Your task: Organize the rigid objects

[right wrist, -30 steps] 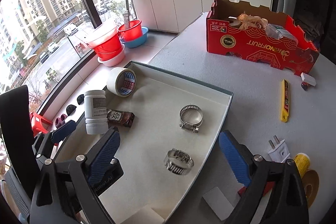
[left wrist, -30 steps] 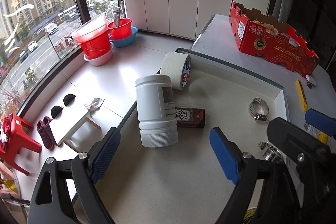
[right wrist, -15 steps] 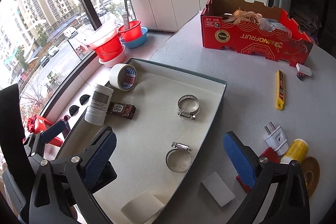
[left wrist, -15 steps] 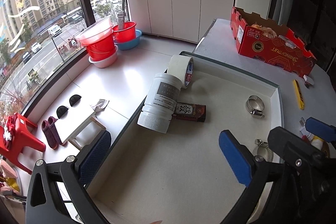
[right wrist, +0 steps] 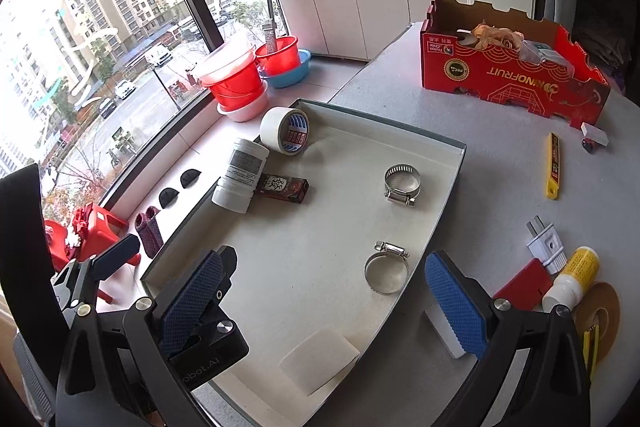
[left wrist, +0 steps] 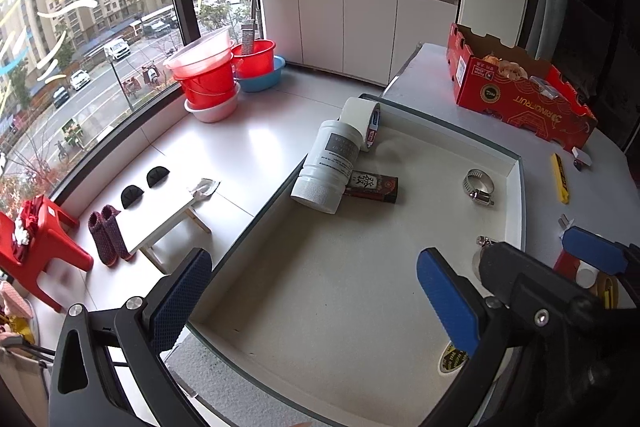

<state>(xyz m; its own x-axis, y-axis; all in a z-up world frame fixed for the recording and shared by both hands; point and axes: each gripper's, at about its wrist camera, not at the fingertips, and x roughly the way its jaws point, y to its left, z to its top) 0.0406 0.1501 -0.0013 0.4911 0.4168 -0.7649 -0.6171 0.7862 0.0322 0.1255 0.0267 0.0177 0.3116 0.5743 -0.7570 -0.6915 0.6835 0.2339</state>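
The white bottle (left wrist: 330,167) has been set down: a second ago it stood close between the left gripper's (left wrist: 316,301) fingers, and now it is seen lying tilted at the tray's (right wrist: 448,187) far left edge, touching the tape roll (left wrist: 362,123) and the dark box (left wrist: 372,183). That placement is judged finished. Both the left and the right gripper (right wrist: 324,303) are spread wide and hold nothing. The bottle lies well apart from both, beyond them.

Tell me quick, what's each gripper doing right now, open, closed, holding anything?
Left gripper: open, holding nothing, above the tray.
Right gripper: open, holding nothing.
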